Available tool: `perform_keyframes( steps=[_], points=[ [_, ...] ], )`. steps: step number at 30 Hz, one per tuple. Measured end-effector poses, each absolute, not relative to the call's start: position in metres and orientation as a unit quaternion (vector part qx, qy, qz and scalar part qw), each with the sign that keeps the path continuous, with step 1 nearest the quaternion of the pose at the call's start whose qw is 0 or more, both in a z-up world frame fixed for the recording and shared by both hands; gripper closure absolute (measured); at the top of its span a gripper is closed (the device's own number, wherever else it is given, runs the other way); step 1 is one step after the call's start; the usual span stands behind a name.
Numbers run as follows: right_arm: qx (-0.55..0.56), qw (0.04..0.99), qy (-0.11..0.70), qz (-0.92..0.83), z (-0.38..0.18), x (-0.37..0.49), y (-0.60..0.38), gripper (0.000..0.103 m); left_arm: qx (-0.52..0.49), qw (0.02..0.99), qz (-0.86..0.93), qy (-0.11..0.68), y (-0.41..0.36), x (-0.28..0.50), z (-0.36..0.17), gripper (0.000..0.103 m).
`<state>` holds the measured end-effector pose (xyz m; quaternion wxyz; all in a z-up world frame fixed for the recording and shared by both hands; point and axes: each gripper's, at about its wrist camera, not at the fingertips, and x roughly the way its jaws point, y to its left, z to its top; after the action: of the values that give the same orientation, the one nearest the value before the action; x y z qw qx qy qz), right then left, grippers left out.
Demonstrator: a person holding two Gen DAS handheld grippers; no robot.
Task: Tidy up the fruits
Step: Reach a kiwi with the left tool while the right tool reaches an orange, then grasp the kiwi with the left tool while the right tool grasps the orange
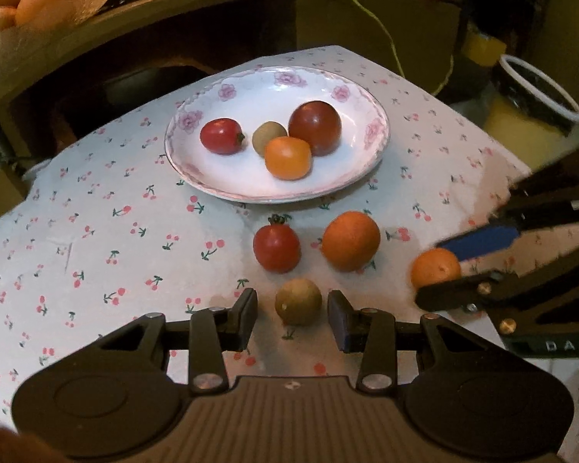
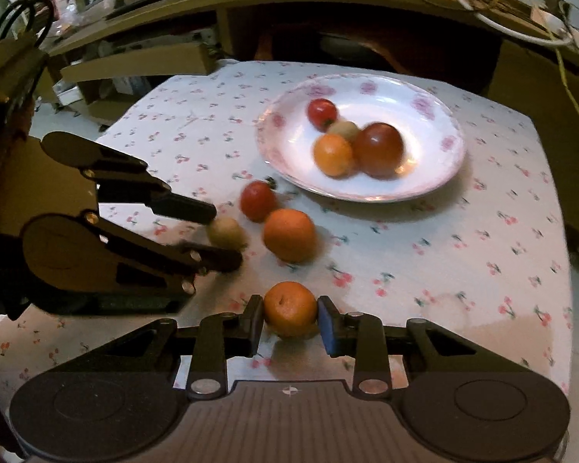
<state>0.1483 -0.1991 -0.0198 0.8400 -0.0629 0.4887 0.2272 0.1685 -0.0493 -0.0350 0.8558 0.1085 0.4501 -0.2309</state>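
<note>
We see the right gripper point(image 2: 290, 322) pinching the small orange point(image 2: 290, 308), one pad on each flank; the fruit is round with no long axis to call, its dimple facing up toward the camera. It sits on the cherry-print cloth point(image 2: 424, 254), nearest us, well short of the plate point(image 2: 285, 150). Over on the left, the left gripper point(image 1: 292, 320) stands spread around the brown fruit point(image 1: 298, 301), gaps showing on both sides, pads not touching. Just beyond lie the red tomato point(image 1: 276, 247), stem pointing toward the plate, and a larger orange point(image 1: 350, 240).
</note>
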Motion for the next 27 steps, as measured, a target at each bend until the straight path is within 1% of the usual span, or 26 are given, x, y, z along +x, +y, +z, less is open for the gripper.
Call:
perform_keyframes(
  steps=[1, 3, 11, 18, 27],
  points=[
    [-0.063, 0.840, 0.490, 0.225, -0.021, 0.148, -0.202, 0.071, 0.108, 0.857, -0.228, 0.450, -0.050, 0.169, -0.035, 0.060],
    [-0.061, 0.840, 0.493, 0.220, -0.022, 0.148, -0.207, 0.070, 0.102, 0.856, -0.228, 0.452, -0.053, 0.169, -0.035, 0.071],
    [-0.055, 0.845, 0.489, 0.211, -0.018, 0.144, -0.221, 0.070, 0.112, 0.860, -0.213, 0.449, -0.061, 0.156, -0.030, 0.072],
    [-0.061, 0.841, 0.487, 0.226, -0.017, 0.134, -0.219, 0.070, 0.107, 0.863, -0.219, 0.443, -0.064, 0.126, -0.015, 0.072],
    [-0.076, 0.835, 0.489, 0.240, -0.024, 0.128, -0.216, 0.069, 0.131, 0.852, -0.224, 0.455, -0.065, 0.109, -0.030, 0.071]
  ],
)
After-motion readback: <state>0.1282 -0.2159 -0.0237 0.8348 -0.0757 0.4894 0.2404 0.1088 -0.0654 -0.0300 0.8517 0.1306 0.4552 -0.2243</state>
